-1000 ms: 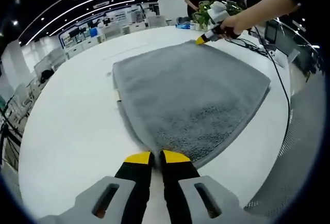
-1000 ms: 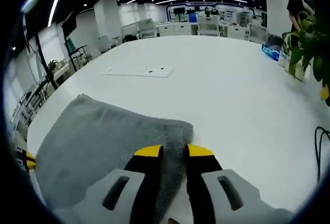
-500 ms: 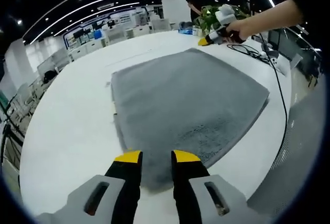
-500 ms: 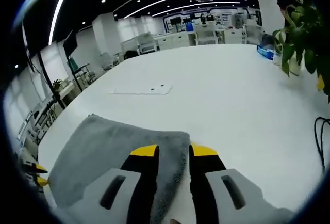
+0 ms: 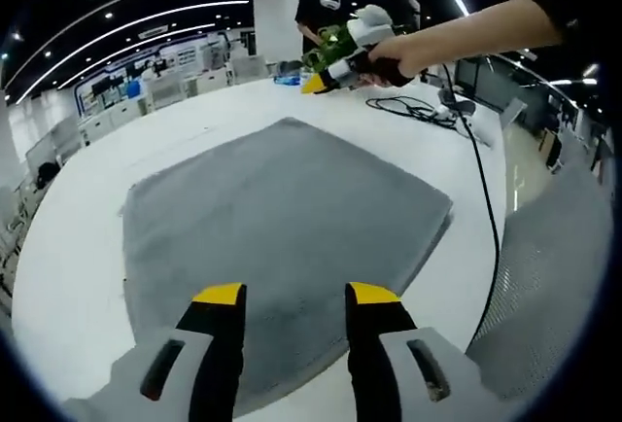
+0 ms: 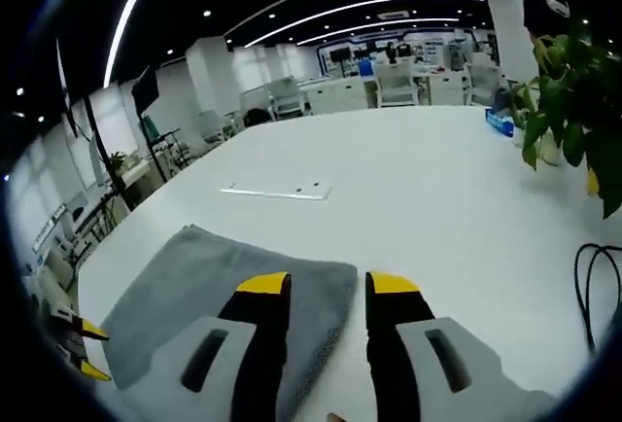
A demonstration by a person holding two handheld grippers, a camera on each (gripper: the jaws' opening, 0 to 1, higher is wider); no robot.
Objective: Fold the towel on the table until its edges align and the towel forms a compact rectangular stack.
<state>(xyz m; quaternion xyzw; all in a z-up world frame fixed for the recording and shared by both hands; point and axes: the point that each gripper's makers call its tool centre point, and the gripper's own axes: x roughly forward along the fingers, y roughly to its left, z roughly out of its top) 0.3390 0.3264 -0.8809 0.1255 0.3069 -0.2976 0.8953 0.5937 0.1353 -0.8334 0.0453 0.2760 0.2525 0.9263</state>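
- Grey towel now lies released and flat on the white table.
- Left gripper and right gripper have both opened, jaws apart; this fold looks finished.

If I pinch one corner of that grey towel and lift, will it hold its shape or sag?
It will probably sag. The towel lies limp and flat on the white table, following its surface. Its plush pile suggests soft cloth, likely to drape from one pinch. The thick folded edge hints at some weight, so both open grippers, left and right, would likely control it better.
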